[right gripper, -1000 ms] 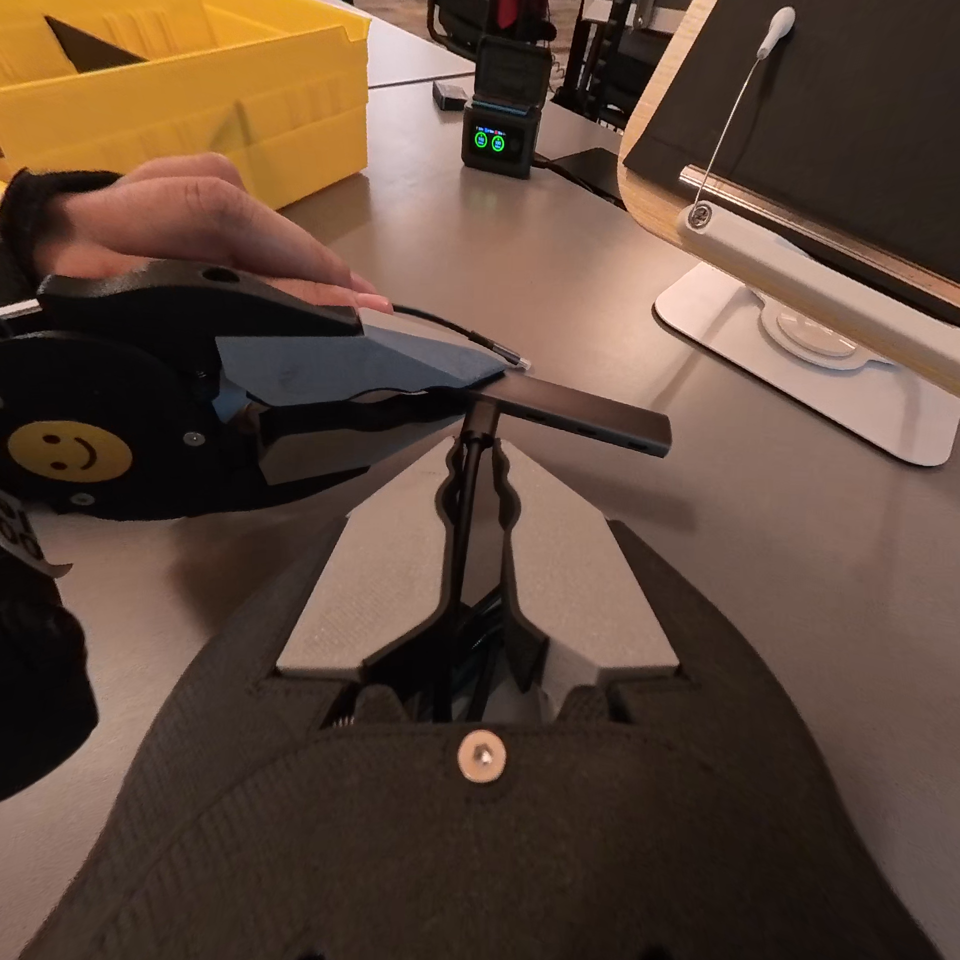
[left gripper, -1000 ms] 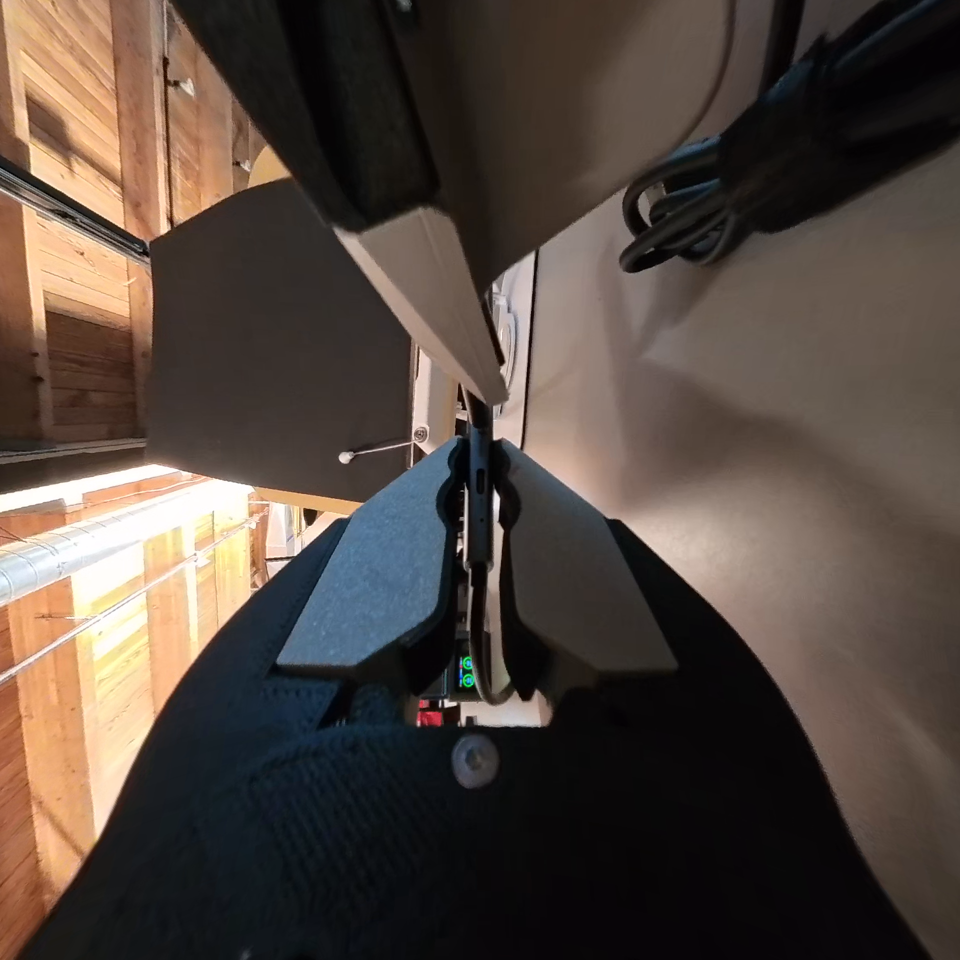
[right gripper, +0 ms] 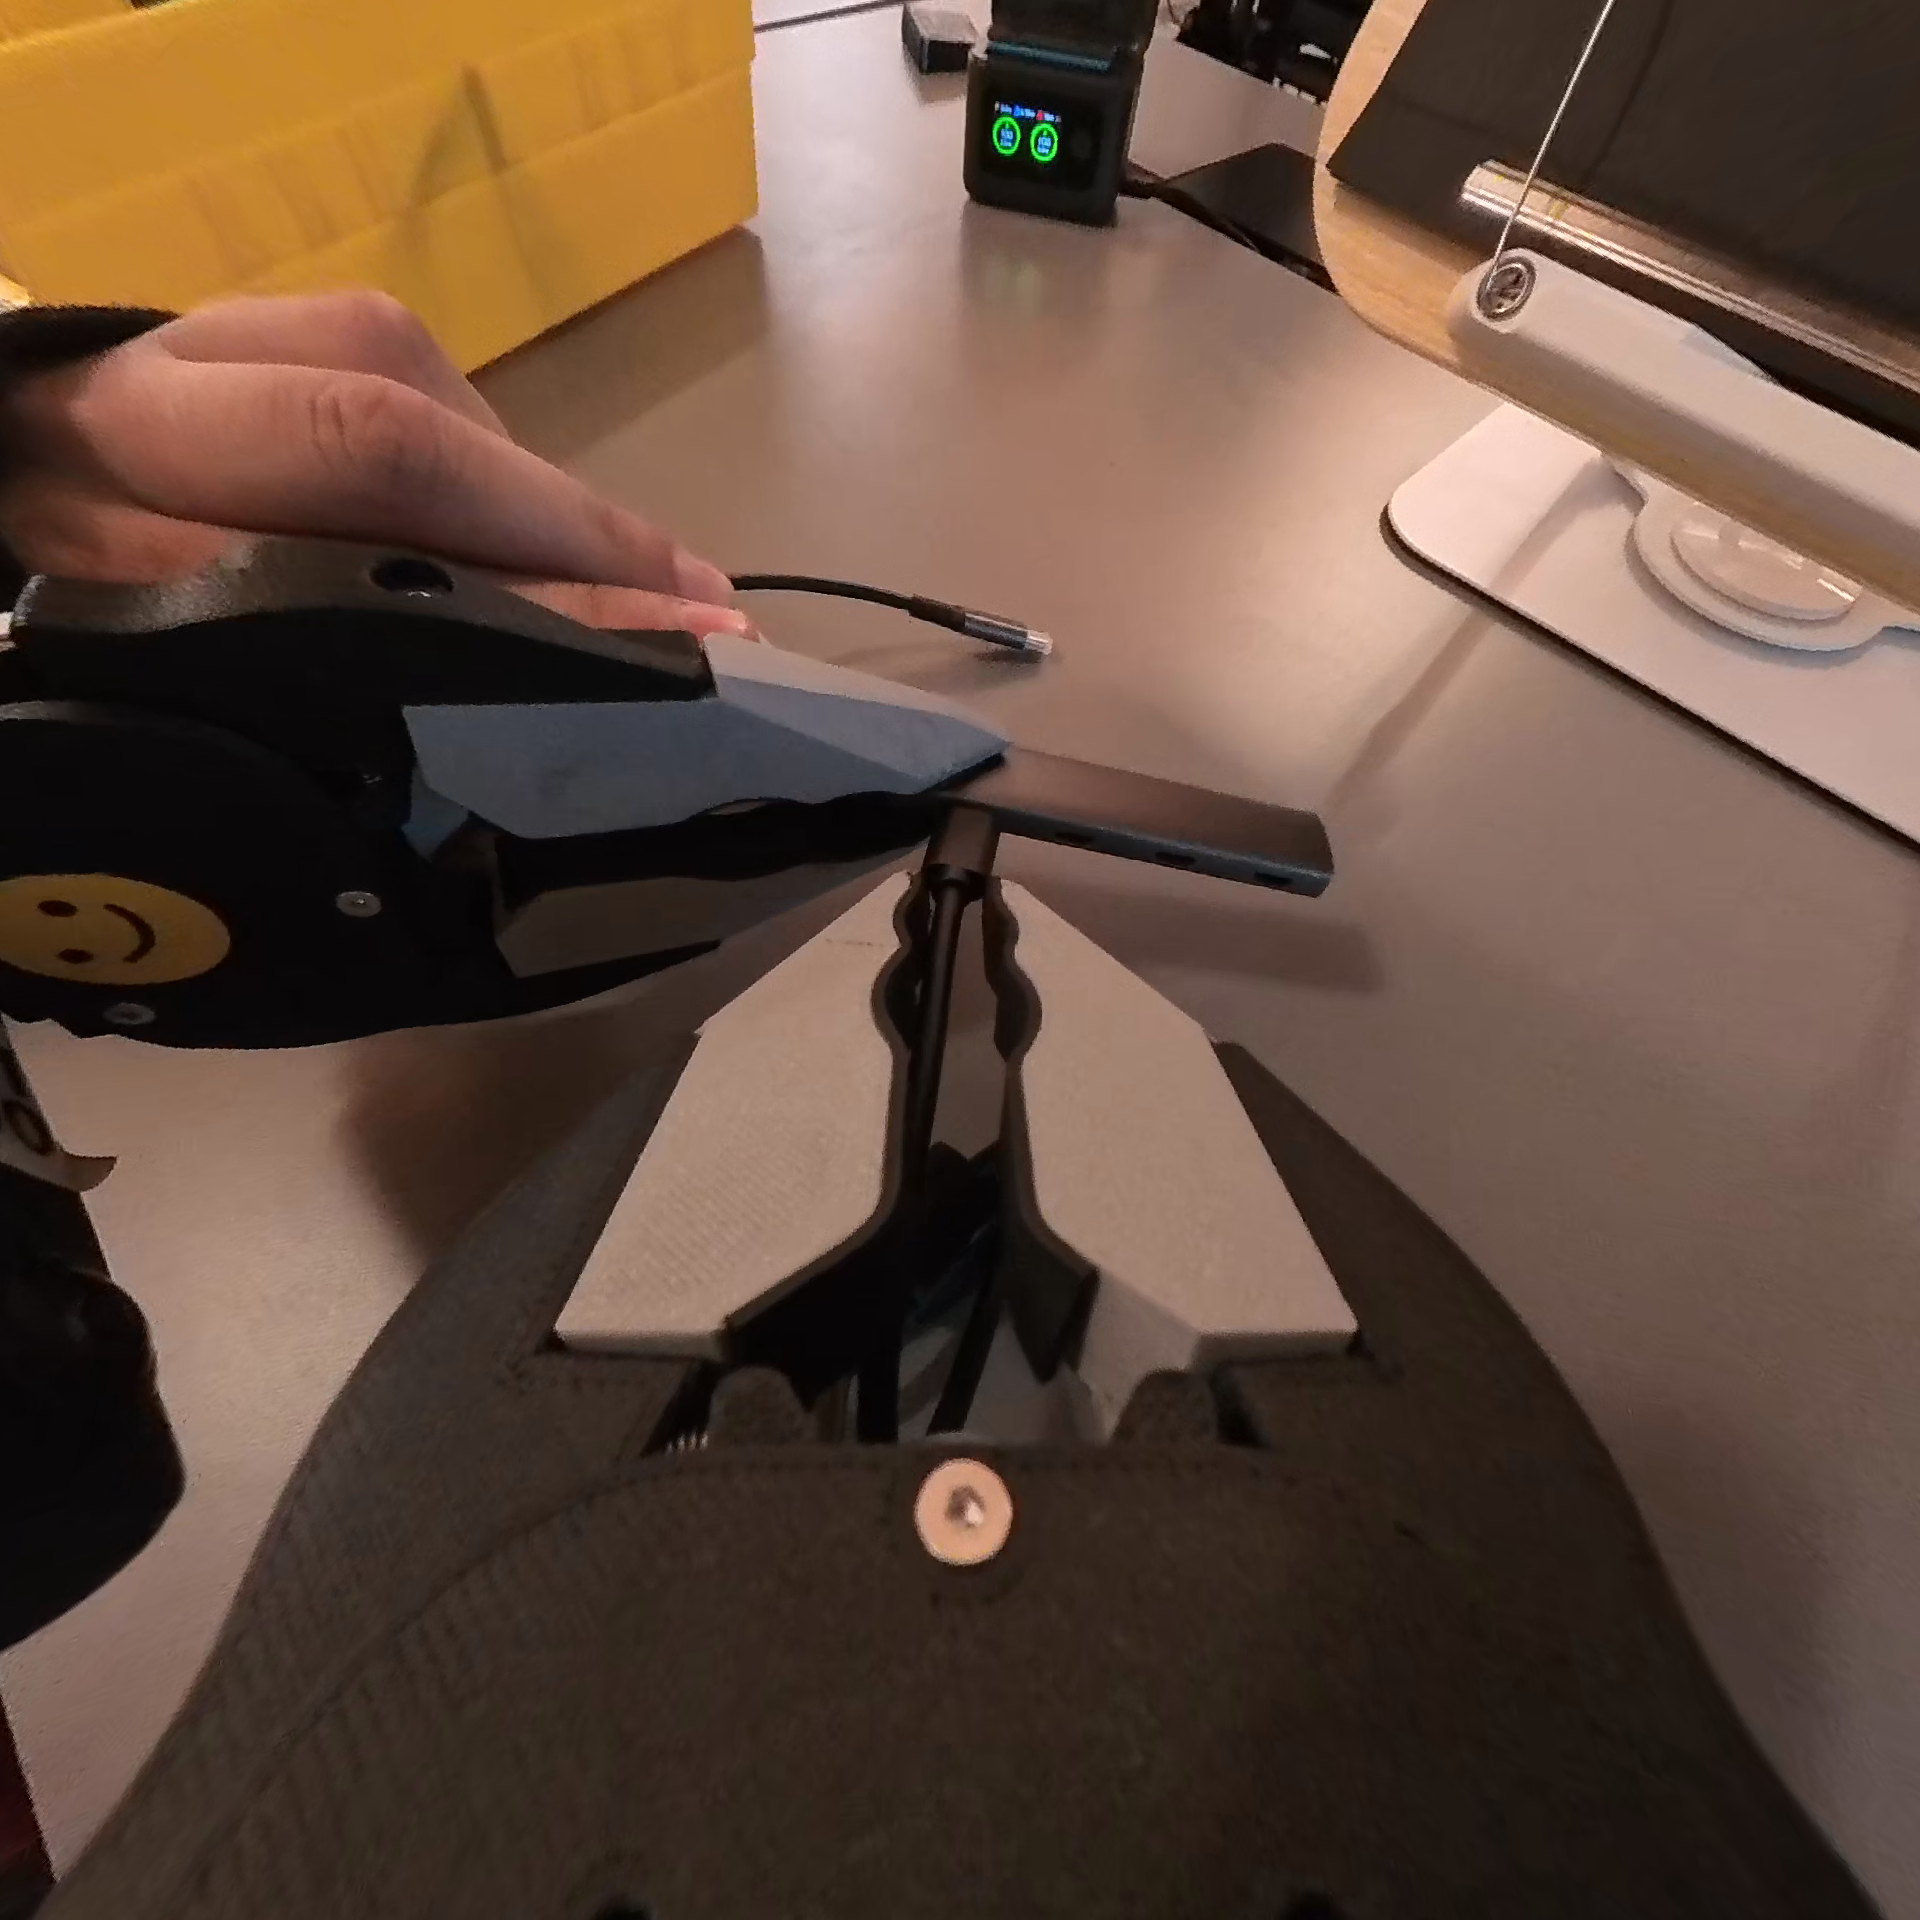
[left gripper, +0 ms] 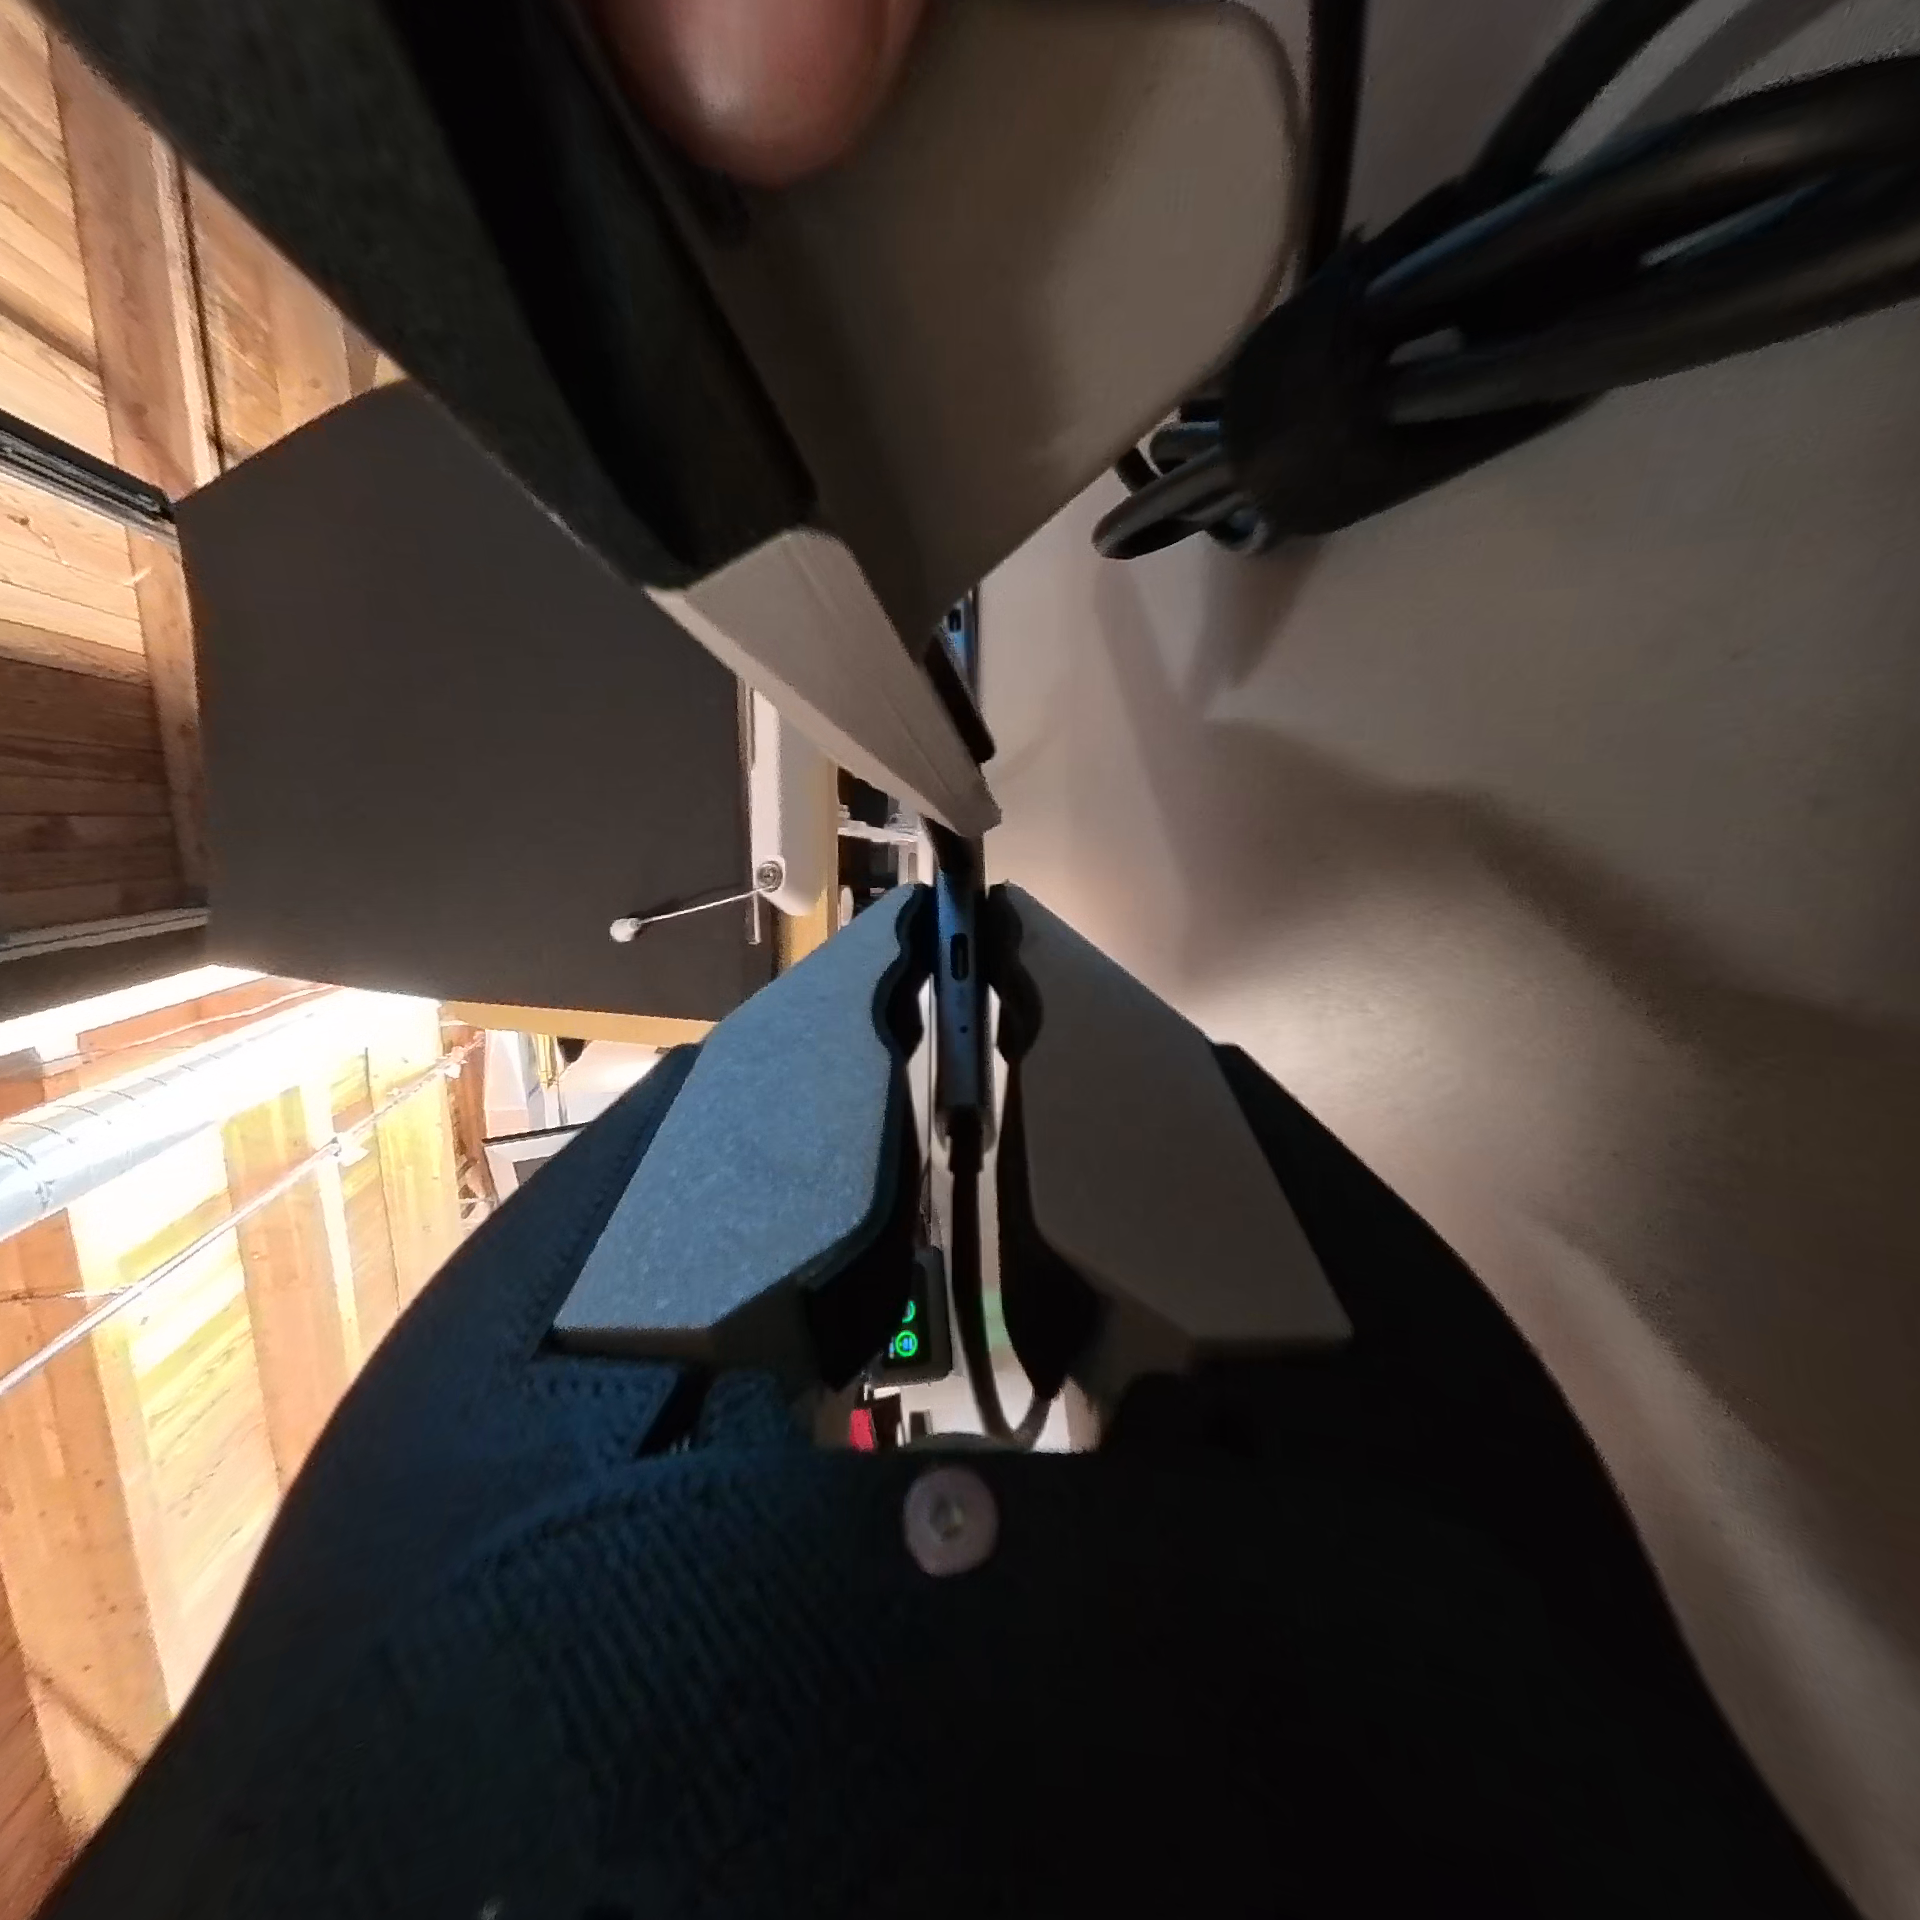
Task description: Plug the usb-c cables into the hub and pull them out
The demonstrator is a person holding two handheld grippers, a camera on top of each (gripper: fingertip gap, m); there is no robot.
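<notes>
Your right gripper (right gripper: 956,914) clamps the usb-c cable (right gripper: 928,997) behind its plug, seated in the hub (right gripper: 1153,810). Your left gripper (right gripper: 966,784) pinches the hub's end, bracing it above the table (right gripper: 1039,468). Beyond lies a loose plug (right gripper: 1003,636); monitor stand (right gripper: 1662,644) crowds the right.

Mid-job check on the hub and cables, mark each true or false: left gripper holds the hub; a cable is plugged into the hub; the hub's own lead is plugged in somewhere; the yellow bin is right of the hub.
1. The left gripper is clamped on the hub. True.
2. The USB-C cable in the right gripper meets the hub's side. True.
3. The hub's own lead is plugged in. False: its plug lies loose on the table.
4. The yellow bin is right of the hub. False: it is far left.
</notes>
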